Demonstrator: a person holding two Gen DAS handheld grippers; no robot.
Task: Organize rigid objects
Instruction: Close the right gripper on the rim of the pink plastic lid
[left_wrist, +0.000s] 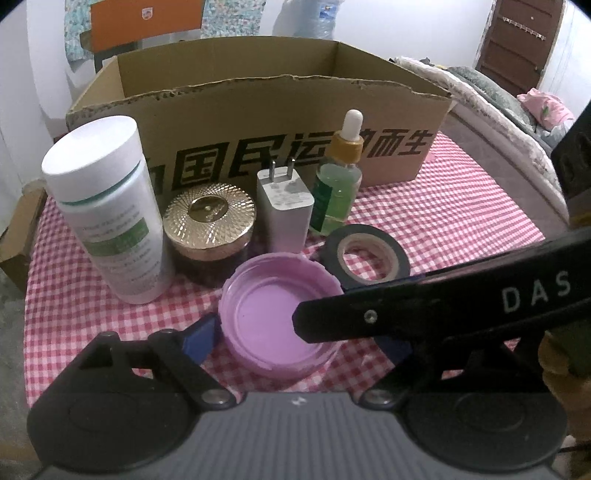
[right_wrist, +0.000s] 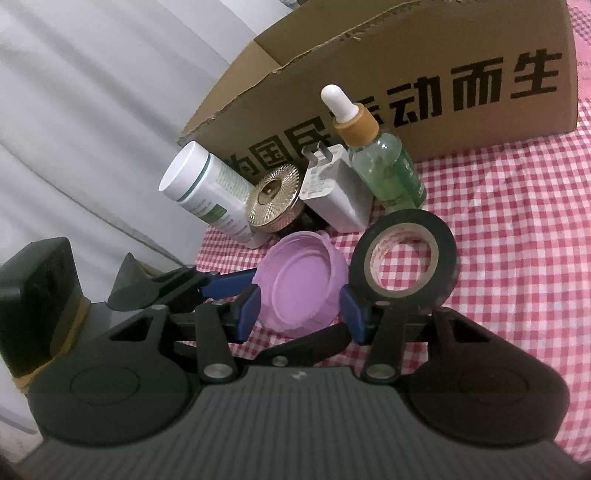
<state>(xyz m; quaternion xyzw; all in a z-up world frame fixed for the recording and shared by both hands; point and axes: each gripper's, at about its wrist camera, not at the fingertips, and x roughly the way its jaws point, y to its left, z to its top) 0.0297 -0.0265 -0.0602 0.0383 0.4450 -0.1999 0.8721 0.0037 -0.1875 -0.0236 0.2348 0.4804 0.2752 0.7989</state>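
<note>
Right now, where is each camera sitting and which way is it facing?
Left wrist: low over the checked cloth, facing the cardboard box squarely; the left hand-held gripper straddles the pink lid.
Right wrist: rolled sideways, facing the same box; the right hand-held gripper flanks the lid.
Shared: lid, tape roll, box, dropper bottle. Each also catches the other gripper.

Behind the checked cloth (left_wrist: 461, 218) stands an orange panel (left_wrist: 144, 22). Right of the cloth are a brown door (left_wrist: 517, 37) and pink fabric (left_wrist: 546, 107).
</note>
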